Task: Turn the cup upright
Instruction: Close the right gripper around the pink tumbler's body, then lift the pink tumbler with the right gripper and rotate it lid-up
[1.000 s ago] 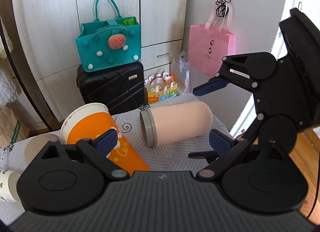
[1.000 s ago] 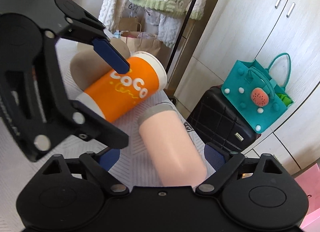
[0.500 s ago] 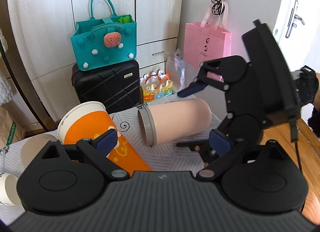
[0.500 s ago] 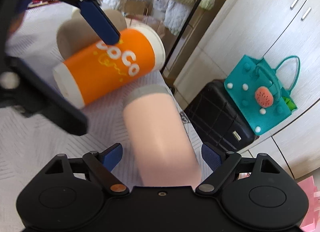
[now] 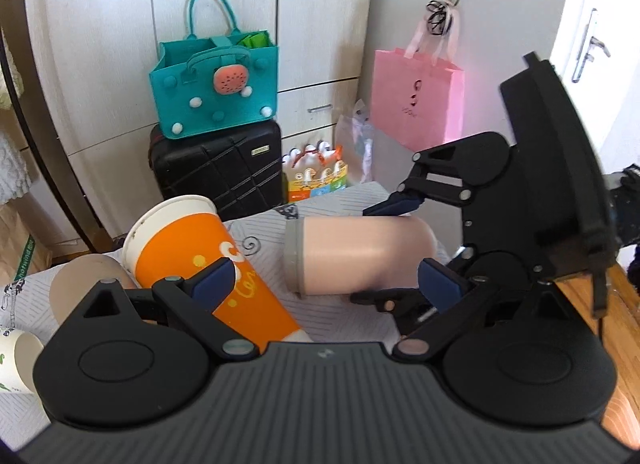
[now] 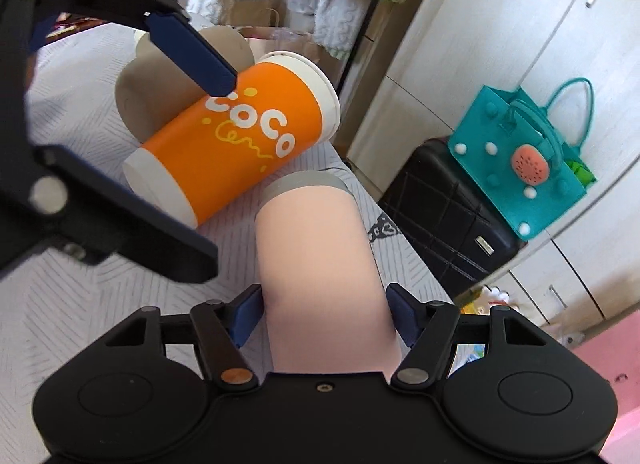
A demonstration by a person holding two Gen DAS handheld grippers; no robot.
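Observation:
A pale pink cup with a grey rim lies on its side on the patterned table, also seen in the left wrist view. My right gripper has closed around its closed end, both blue pads against its sides. An orange "COCO" paper cup lies on its side to the left; it also shows in the right wrist view. My left gripper is open and empty, its left finger over the orange cup.
A brown paper cup lies behind the orange one, and a white cup with green print lies at the far left. Beyond the table edge stand a black suitcase with a teal bag and a pink bag.
My right gripper has moved forward along the pink cup and its fingers have closed in from wide open onto the cup's sides. The left gripper has hardly moved.

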